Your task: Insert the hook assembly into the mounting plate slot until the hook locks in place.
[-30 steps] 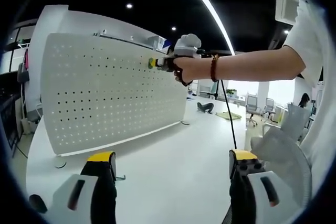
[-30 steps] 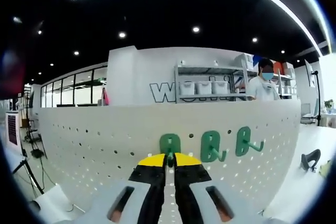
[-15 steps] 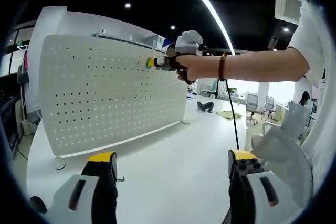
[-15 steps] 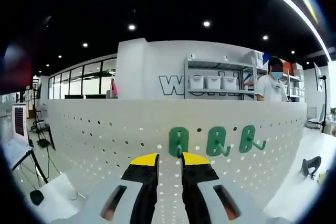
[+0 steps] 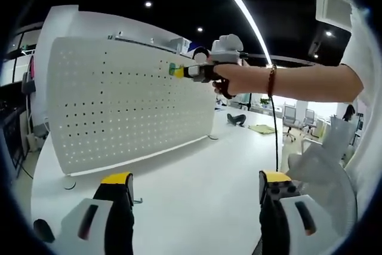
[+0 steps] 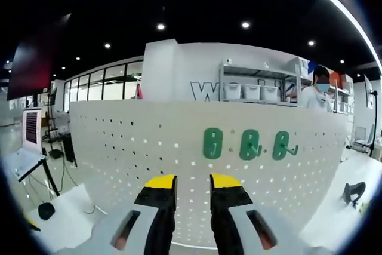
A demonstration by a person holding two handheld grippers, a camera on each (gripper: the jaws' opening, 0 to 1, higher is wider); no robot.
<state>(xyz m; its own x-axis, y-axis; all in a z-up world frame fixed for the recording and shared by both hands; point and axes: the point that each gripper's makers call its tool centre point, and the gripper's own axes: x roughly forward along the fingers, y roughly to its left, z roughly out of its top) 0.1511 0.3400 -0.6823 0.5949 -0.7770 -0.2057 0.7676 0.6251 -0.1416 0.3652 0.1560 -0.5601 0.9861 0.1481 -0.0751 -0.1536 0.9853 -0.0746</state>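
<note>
The curved white perforated mounting plate [image 6: 197, 171] stands on the white worktop [image 5: 197, 189], spanning mid-frame. Three green plastic hooks [image 6: 249, 144] sit right of centre; the leftmost was between my jaws a second ago. My right claw [image 6: 192, 182] has backed off, narrowly parted, so it's probably locked. My left claw [image 5: 194, 186] gapes wide, empty.

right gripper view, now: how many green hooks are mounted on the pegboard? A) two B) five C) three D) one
C: three green hooks sit in a row on the white pegboard, above and ahead of the right hand-held gripper, whose jaws stand apart with nothing between them.
</note>
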